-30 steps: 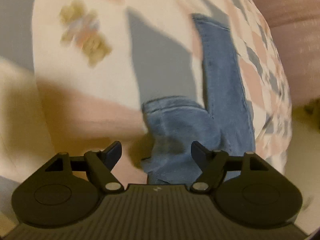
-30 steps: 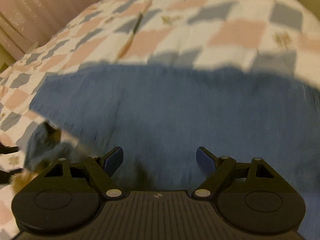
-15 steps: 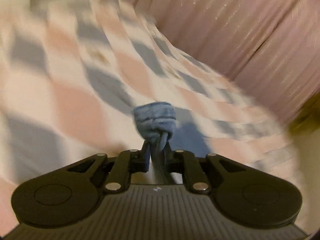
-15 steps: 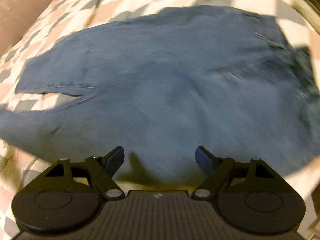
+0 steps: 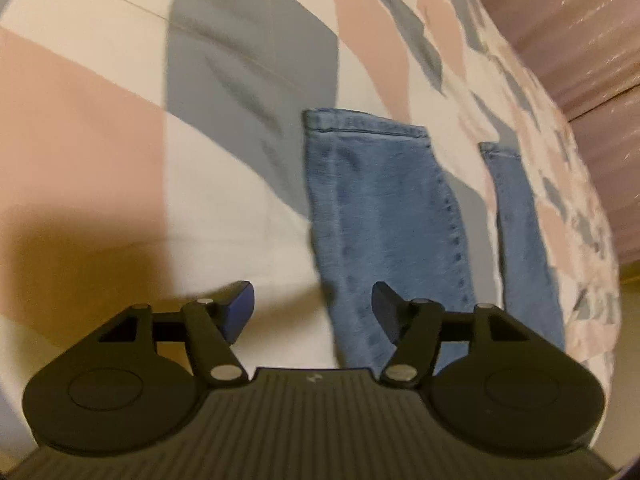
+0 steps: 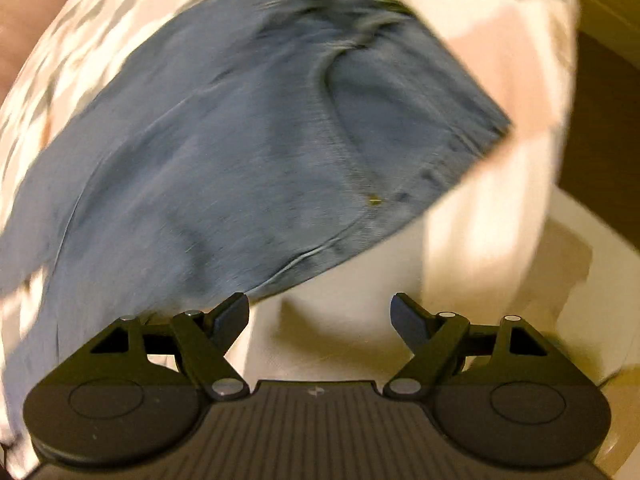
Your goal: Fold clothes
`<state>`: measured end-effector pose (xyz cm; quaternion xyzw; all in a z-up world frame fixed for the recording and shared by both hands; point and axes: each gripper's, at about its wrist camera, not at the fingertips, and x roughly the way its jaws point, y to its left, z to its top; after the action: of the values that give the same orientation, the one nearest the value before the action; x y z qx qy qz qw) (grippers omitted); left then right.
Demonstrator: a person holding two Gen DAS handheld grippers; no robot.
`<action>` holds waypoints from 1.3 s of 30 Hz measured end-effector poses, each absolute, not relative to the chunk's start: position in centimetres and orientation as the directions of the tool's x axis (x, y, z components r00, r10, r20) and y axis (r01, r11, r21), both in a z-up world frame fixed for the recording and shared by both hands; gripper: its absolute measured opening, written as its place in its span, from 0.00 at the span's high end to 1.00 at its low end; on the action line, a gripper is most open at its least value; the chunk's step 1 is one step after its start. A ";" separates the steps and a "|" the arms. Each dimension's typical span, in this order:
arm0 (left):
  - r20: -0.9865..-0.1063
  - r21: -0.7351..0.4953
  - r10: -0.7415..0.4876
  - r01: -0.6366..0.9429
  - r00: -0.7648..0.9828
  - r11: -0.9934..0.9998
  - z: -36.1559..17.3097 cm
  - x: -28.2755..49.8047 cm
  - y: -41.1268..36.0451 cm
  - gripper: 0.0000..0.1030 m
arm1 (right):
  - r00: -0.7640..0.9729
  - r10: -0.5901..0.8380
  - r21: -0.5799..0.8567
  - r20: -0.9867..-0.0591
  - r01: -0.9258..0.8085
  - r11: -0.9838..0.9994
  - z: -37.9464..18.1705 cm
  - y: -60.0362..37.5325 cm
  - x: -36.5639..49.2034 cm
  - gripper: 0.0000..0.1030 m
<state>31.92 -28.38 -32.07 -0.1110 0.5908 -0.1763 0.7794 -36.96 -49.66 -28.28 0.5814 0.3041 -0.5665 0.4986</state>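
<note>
Left wrist view: your left gripper stands with its fingers well apart and nothing between them; it hovers over the checked bedspread, a cover of pink, grey and cream squares; the jeans lie flat on that cover, ahead of the gripper and somewhat to its right. You see two legs running away from the camera, side by side with a strip of bedspread showing between them; the nearer leg ends in a stitched hem that lies square and flat; the second leg lies further right, its hem just visible. The right fingertip overlaps the nearer leg in the picture; whether it touches the cloth cannot be told. A pink curtain hangs beyond the far edge of the bed; a dark shadow falls on the cover at lower left.

Right wrist view: your right gripper likewise has its fingers spread wide and empty; the picture is blurred by motion. The upper part of the jeans fills the left and centre, spread on the same bedspread; a curved pocket seam and a small brass rivet can be made out. The left fingertip sits at the near edge of the denim; contact cannot be confirmed. Pale cover lies directly ahead of the open fingers.
</note>
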 end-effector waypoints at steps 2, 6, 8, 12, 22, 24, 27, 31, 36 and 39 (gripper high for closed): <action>-0.862 -0.433 -0.447 0.114 0.237 0.894 -32.8 32.2 -28.6 0.41 | 0.175 -0.234 0.252 -0.956 0.901 -0.353 -28.5 -49.7 -37.5 0.22; -0.854 -0.396 -0.441 0.205 0.276 0.895 -34.3 34.4 -31.0 0.47 | 0.186 -0.278 0.288 -0.942 0.874 -0.391 -28.9 -50.0 -38.2 0.23; -0.859 -0.344 -0.420 0.277 0.292 0.897 -34.7 35.0 -32.4 0.66 | 0.186 -0.303 0.302 -0.935 0.864 -0.403 -28.9 -50.1 -38.5 0.26; -0.870 -0.153 -0.363 0.517 0.334 0.842 -34.4 34.3 -35.4 0.85 | 0.180 -0.355 0.338 -0.918 0.821 -0.459 -29.1 -50.5 -40.5 0.31; -0.890 -0.106 -0.334 0.572 0.310 0.813 -35.0 33.9 -36.4 0.83 | 0.104 -0.451 0.409 -0.886 0.633 -0.657 -32.2 -50.8 -46.6 0.31; -0.890 -0.070 -0.325 0.610 0.319 0.789 -34.7 33.1 -36.9 0.91 | 0.081 -0.480 0.417 -0.874 0.631 -0.654 -33.3 -51.6 -47.7 0.31; -0.877 -0.020 -0.318 0.635 0.359 0.772 -33.2 31.8 -36.8 0.93 | 0.077 -0.515 0.440 -0.854 0.638 -0.632 -34.0 -52.9 -48.9 0.53; -0.859 0.028 -0.312 0.645 0.407 0.764 -29.4 29.7 -35.5 0.93 | 0.076 -0.553 0.454 -0.830 0.667 -0.590 -32.0 -53.3 -50.1 0.84; -0.846 0.070 -0.287 0.628 0.449 0.775 -24.2 25.2 -29.6 0.92 | 0.110 -0.660 0.485 -0.743 0.767 -0.419 -25.2 -54.3 -52.2 0.89; -0.845 0.076 -0.247 0.563 0.474 0.823 -22.4 22.2 -23.1 0.92 | 0.150 -0.698 0.489 -0.700 0.814 -0.315 -21.8 -55.8 -53.3 0.89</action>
<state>22.16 -23.08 -22.37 0.1747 0.4526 -0.2410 0.8406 -53.25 -55.79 -21.80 0.4862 0.0595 -0.6490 0.5821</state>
